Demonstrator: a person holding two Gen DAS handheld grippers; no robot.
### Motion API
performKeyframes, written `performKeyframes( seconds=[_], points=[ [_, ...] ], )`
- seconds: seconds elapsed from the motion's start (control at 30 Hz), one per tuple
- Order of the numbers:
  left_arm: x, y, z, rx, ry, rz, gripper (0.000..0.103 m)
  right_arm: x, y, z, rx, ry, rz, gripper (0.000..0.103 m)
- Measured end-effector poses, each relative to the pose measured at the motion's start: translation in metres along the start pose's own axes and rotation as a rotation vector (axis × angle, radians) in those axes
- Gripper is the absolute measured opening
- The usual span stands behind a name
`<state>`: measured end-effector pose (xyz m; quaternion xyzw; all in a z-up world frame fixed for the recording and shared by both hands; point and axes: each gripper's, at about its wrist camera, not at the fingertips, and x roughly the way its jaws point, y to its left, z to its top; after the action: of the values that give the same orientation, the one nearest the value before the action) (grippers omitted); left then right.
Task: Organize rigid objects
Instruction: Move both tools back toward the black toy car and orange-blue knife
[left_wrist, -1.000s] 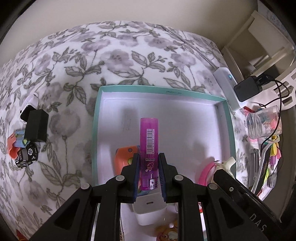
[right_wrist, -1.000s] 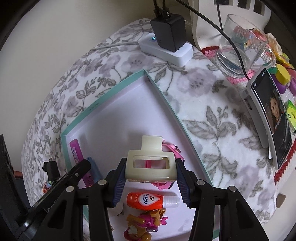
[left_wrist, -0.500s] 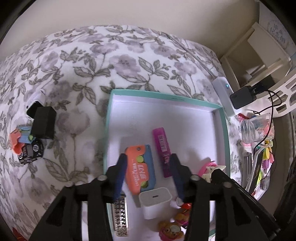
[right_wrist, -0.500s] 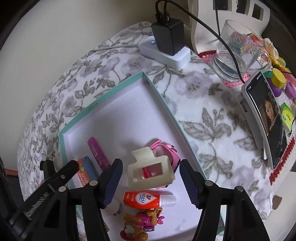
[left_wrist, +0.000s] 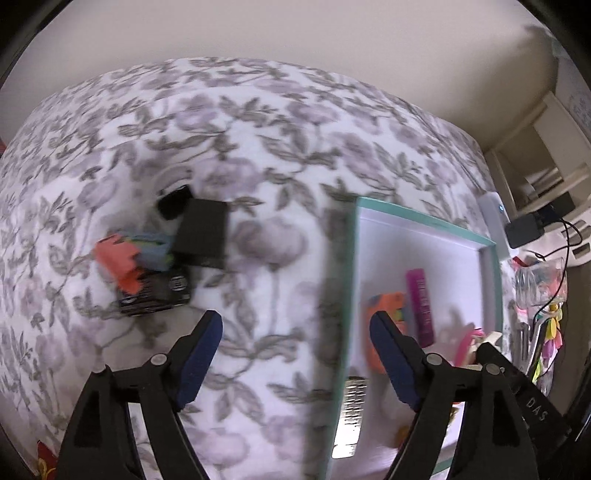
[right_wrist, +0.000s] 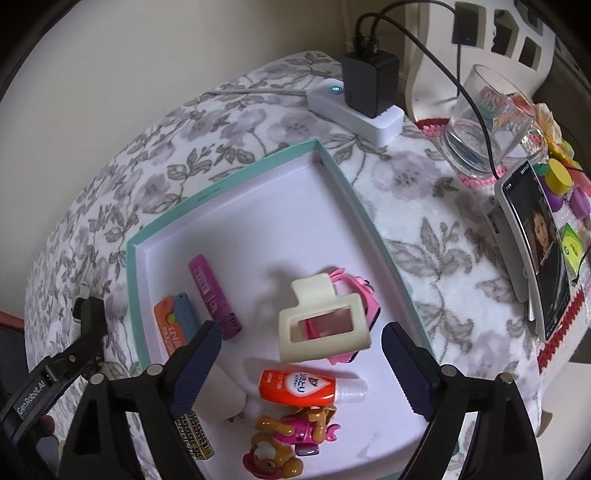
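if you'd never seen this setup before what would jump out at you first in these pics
The teal-rimmed box in the middle of the floral cloth, with a cream hair claw clip lying over a pink item and an orange tube just in front of it. A magenta stick lies toward the box's left side. From the left wrist view, a dark and orange cluster of small objects sits outside the box, ahead of the open left gripper.

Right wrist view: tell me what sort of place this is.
Probably a home, perhaps a bedroom: a floral blanket covers the surface, a power strip holds a charger, and a glass and phone stand beside a tray of small personal items.
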<state>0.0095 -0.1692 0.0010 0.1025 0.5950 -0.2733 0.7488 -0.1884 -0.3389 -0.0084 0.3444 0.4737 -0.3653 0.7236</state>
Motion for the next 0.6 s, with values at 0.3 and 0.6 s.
performKeyframes(
  seconds=[0.3, 0.6],
  points=[
    [-0.012, 0.045, -0.007, -0.063, -0.022, -0.008, 0.087, -0.003, 0.023, -0.012, -0.071, -0.046, -0.019, 0.103],
    [-0.021, 0.098, -0.008, -0.193, -0.04, -0.013, 0.096, -0.005, 0.057, -0.022, -0.136, -0.081, 0.018, 0.103]
  ],
)
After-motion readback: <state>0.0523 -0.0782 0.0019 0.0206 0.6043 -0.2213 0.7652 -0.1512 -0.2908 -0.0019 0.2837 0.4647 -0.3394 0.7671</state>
